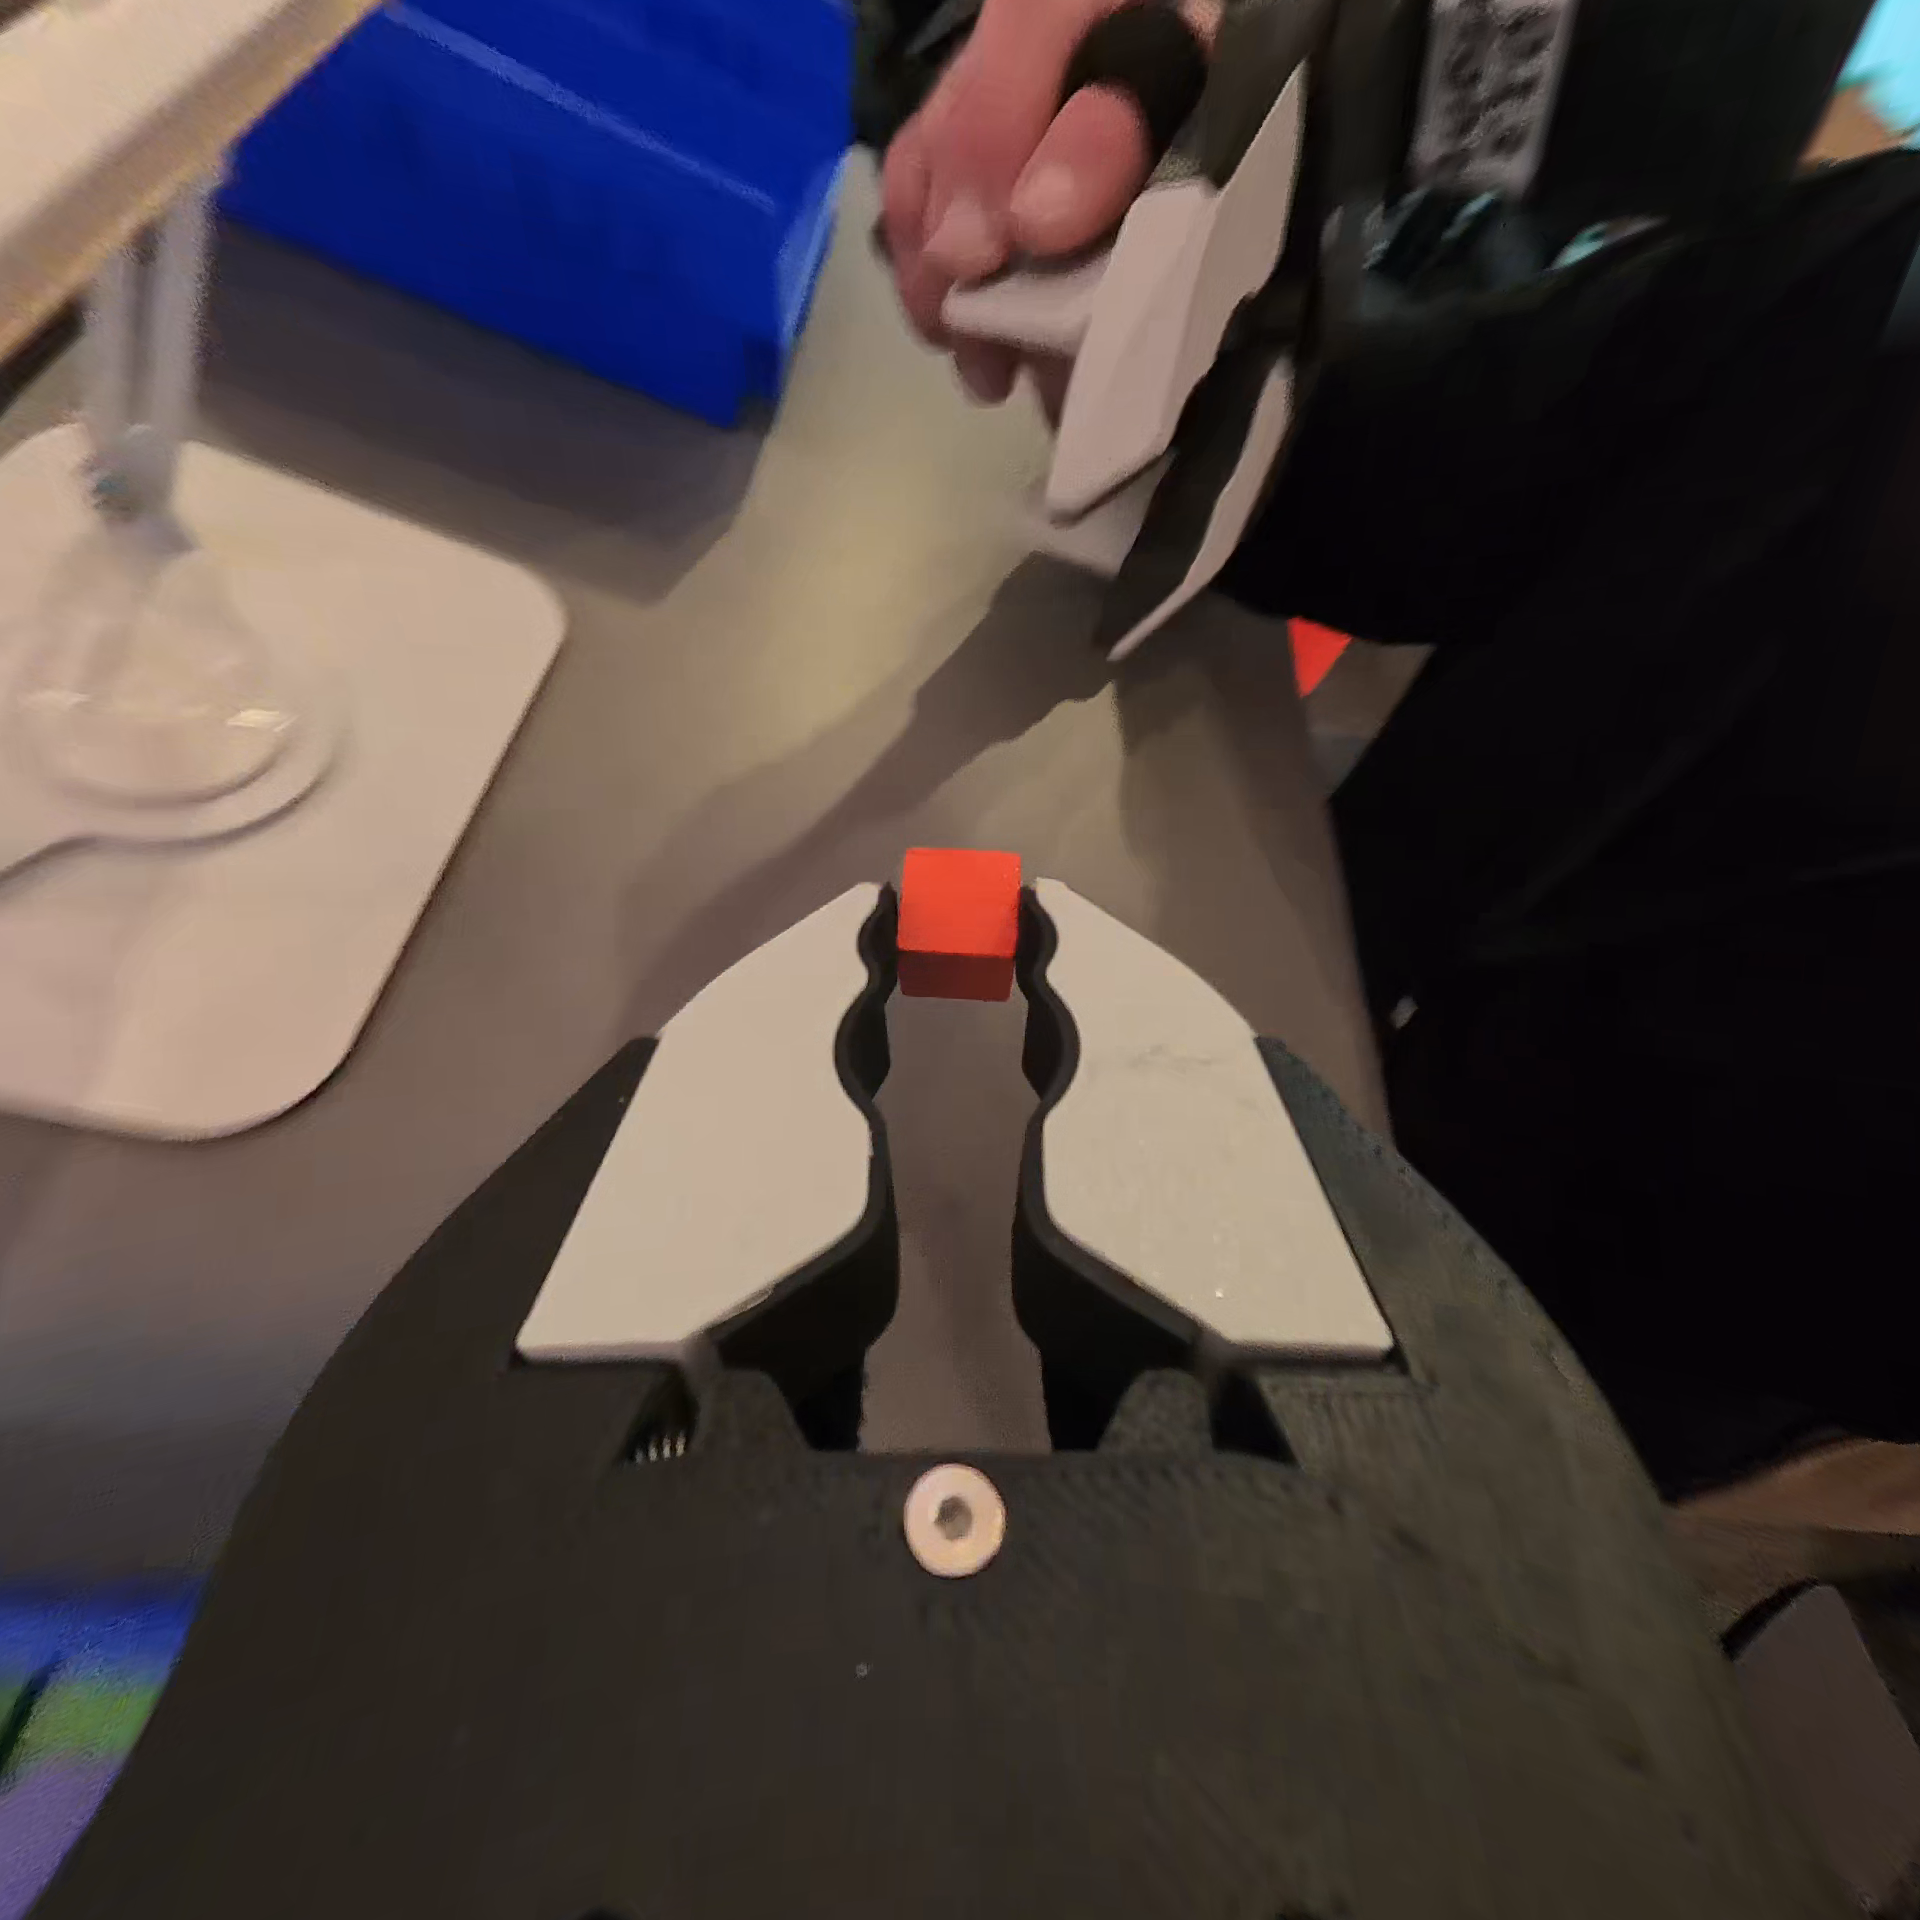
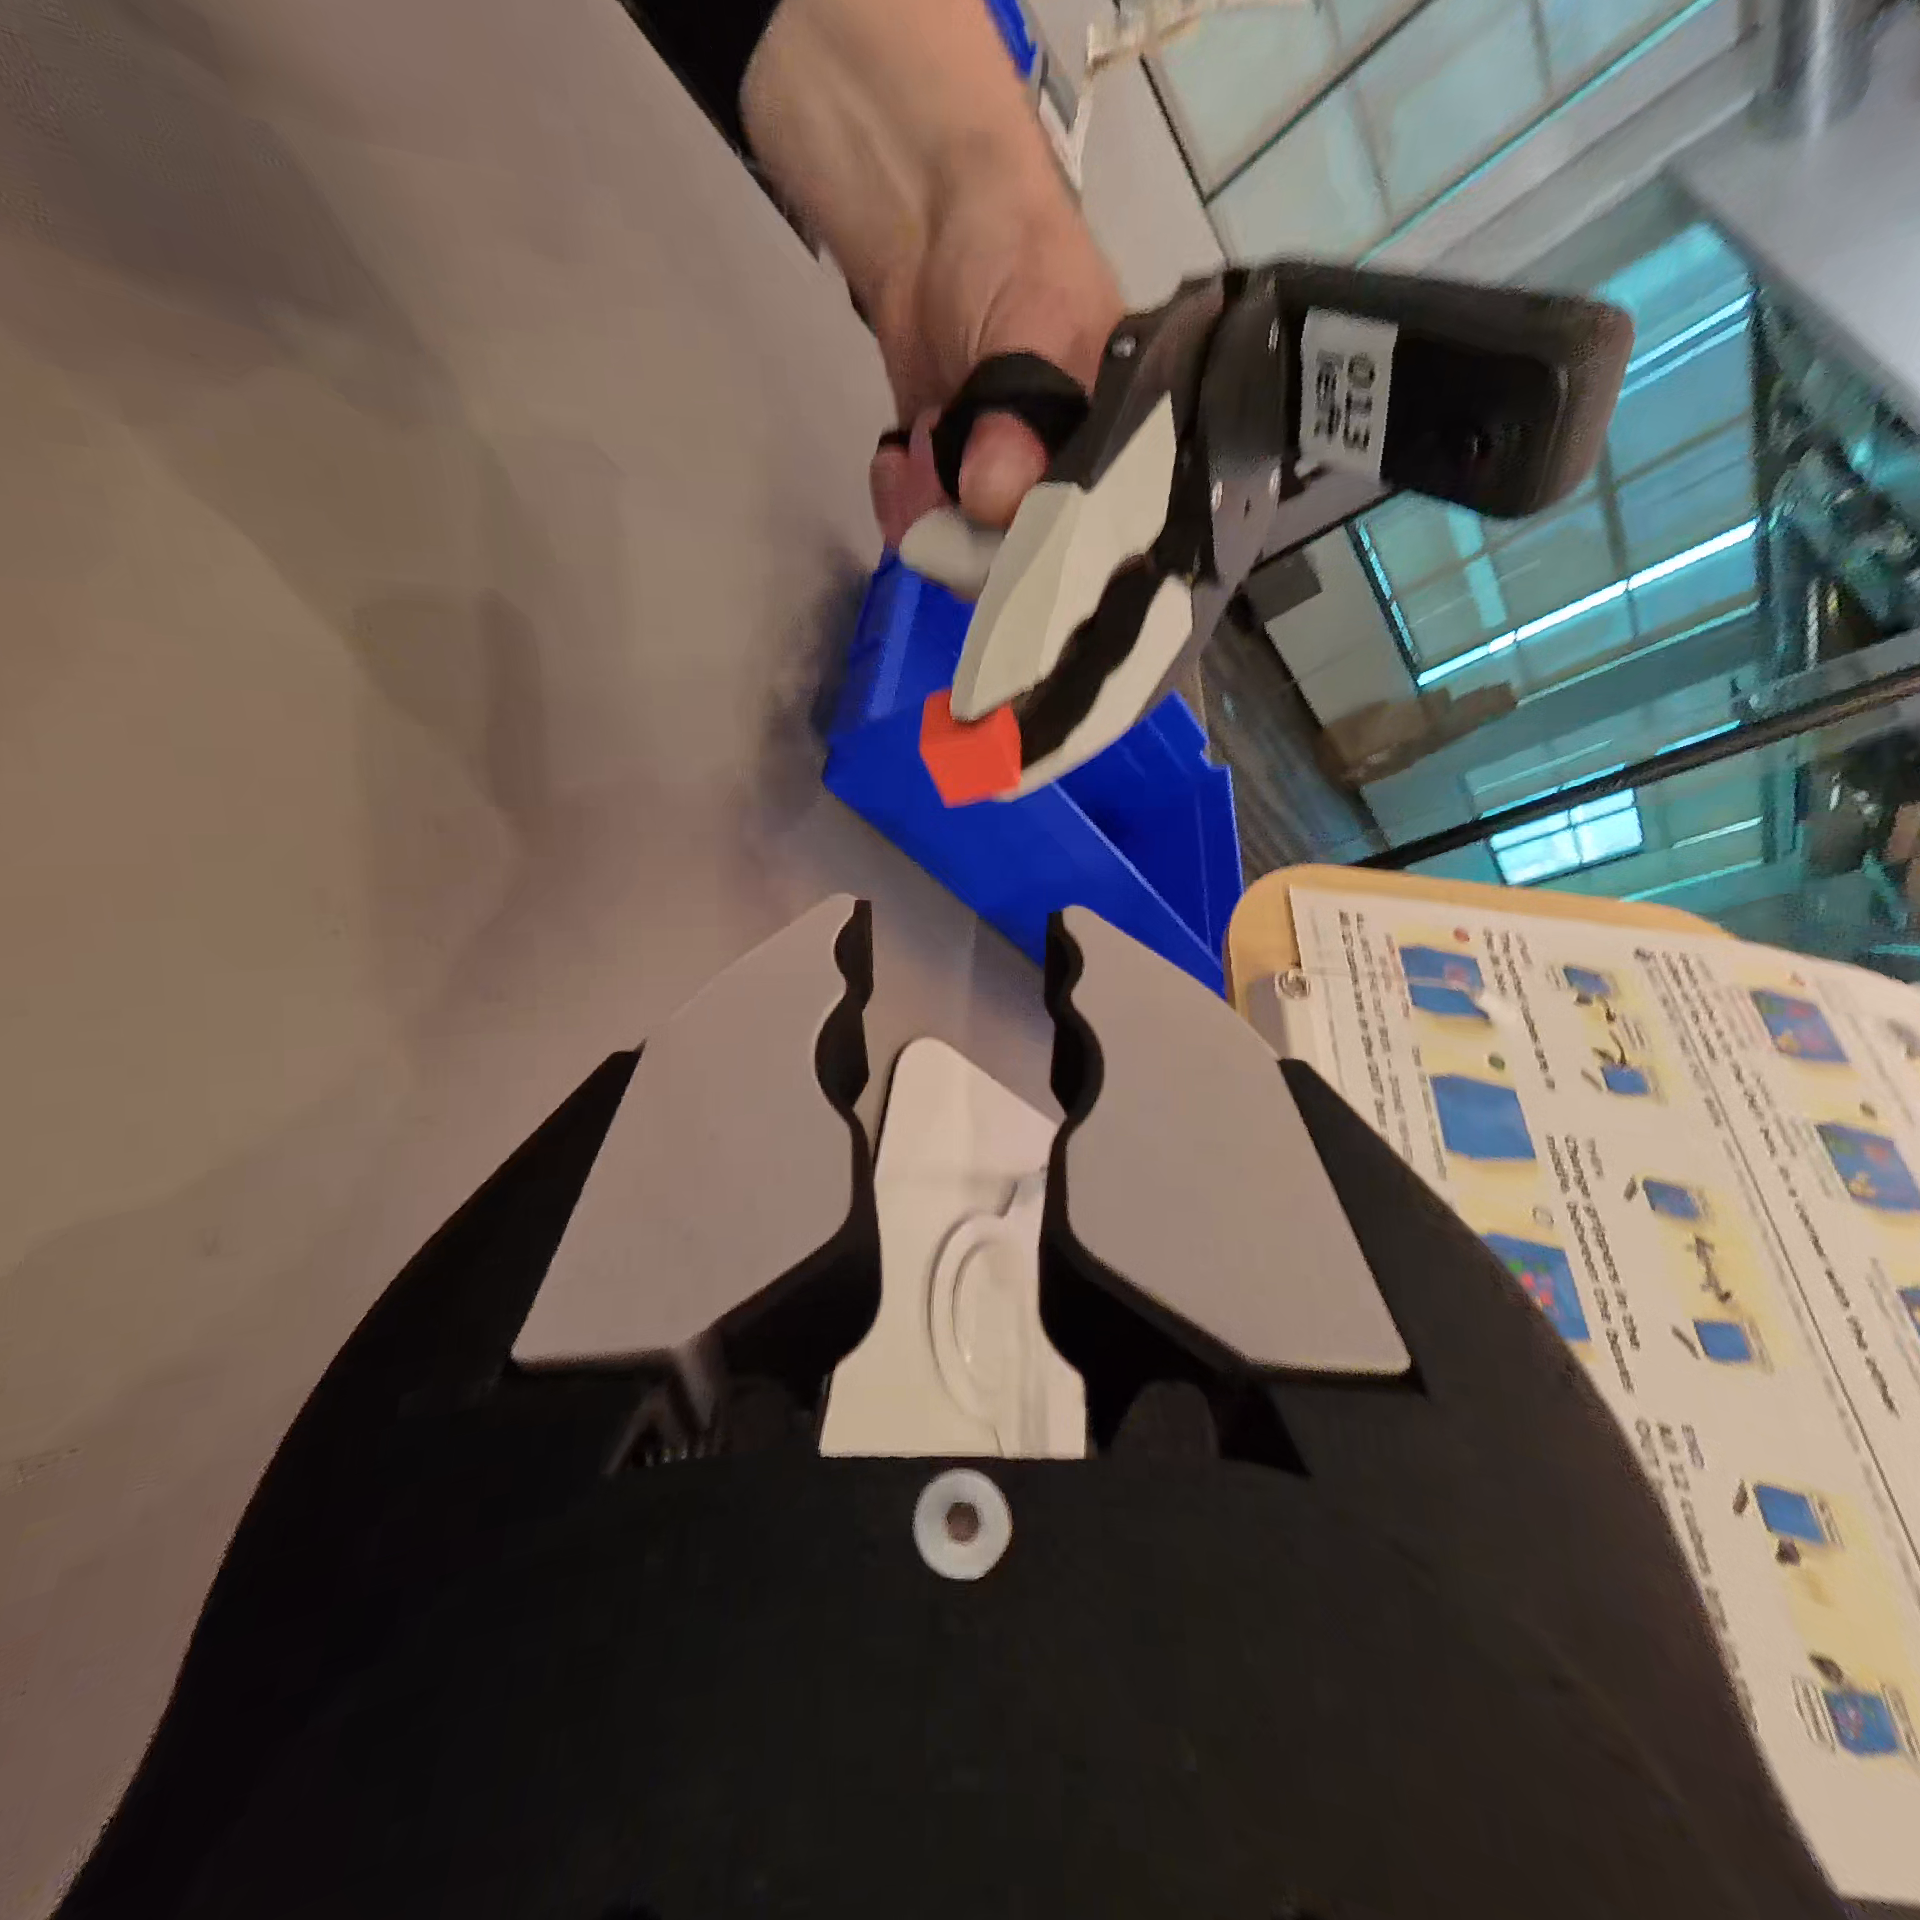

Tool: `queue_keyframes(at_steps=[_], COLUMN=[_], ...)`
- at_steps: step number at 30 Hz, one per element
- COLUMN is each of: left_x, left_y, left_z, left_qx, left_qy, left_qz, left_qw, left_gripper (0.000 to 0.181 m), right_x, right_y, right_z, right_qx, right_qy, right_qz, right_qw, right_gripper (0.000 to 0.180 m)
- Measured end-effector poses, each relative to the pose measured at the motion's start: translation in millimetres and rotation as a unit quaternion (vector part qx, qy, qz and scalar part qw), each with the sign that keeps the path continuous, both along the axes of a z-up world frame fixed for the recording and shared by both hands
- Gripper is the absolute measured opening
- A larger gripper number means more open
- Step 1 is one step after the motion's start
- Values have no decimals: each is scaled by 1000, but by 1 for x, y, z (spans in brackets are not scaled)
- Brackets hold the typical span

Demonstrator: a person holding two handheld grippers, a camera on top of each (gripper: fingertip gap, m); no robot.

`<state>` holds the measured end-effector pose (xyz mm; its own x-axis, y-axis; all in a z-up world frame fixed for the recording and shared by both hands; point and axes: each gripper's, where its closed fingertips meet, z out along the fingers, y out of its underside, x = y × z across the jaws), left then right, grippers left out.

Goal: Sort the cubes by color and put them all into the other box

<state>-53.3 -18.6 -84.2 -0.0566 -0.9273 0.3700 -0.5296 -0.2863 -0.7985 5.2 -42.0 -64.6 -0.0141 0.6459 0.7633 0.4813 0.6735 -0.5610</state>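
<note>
Cube (image 1: 956, 920), red, pinched at tips of left gripper (image 1: 958, 914) above bench (image 1: 727, 727), short of blue box (image 2: 1049, 862); right gripper (image 2: 956, 935) parted, empty; shallow tip hold risks slip.

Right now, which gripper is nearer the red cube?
Left. The left gripper is shut on the red cube, held at its fingertips. The right gripper is open and empty, apart from it.

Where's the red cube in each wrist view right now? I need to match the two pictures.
Left wrist view: red cube at centre, pinched between the left gripper's fingertips.
Right wrist view: same cube above centre, held farther off, in front of the blue box.
Shared landmark: the blue box.
</note>
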Motion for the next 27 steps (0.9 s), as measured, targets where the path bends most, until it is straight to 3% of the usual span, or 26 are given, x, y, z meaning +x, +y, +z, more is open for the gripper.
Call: queue_keyframes(at_steps=[3,7,12,19,27], left_x=[26,47,57,65,62], left_y=[-16,-31,-39,-50,-45], left_z=[3,13,10,8,13], left_qx=[-30,-44,-58,-79,-71], left_qy=[-52,-96,-94,-96,-116], left_qz=[-21,-54,-80,-99,-86], left_qw=[998,993,991,987,987], left_gripper=[21,21,21,21,23], right_x=[-8,-11,-11,-14,-9], right_y=[-7,-12,-14,-20,-18], right_z=[-3,-7,-10,-17,-10], right_qx=[27,25,24,17,9], right_qy=[11,9,5,-8,-10], right_qz=[7,23,32,49,43], right_qw=[1000,999,999,999,999], right_gripper=[42,42,40,23,22])
